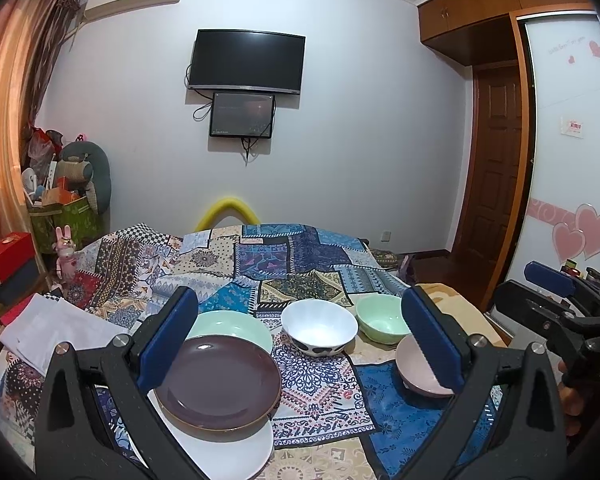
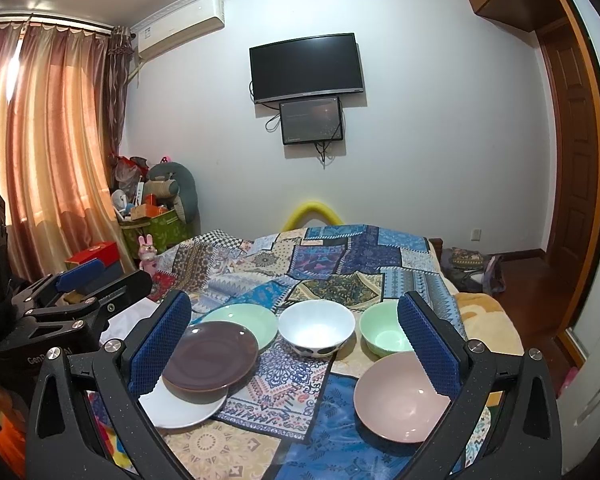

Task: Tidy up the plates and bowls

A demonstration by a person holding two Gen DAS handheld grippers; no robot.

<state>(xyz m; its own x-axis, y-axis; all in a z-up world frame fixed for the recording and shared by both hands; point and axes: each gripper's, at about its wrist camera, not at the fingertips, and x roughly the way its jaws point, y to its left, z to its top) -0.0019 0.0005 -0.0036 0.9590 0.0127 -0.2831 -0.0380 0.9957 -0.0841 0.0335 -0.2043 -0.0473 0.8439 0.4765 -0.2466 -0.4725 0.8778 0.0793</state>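
On a patchwork cloth [image 1: 320, 376] lie a brown plate [image 1: 220, 384] [image 2: 210, 360] stacked on a white plate [image 1: 236, 448] [image 2: 180, 408], with a green plate [image 1: 236, 326] [image 2: 240, 320] behind. To the right stand a white bowl with black patches [image 1: 319, 326] [image 2: 316, 326], a green bowl [image 1: 380, 318] [image 2: 384, 328] and a pink bowl [image 1: 418, 368] [image 2: 400, 396]. My left gripper [image 1: 300, 340] is open and empty above the dishes. My right gripper [image 2: 296, 344] is open and empty; it also shows in the left wrist view [image 1: 552, 292].
The cloth covers a bed [image 2: 340, 248]. Folded white fabric [image 1: 48, 328] lies at the left. Boxes and a pink rabbit toy [image 1: 66, 252] stand by the curtain. A wardrobe [image 1: 572, 160] and a door [image 1: 496, 152] are on the right.
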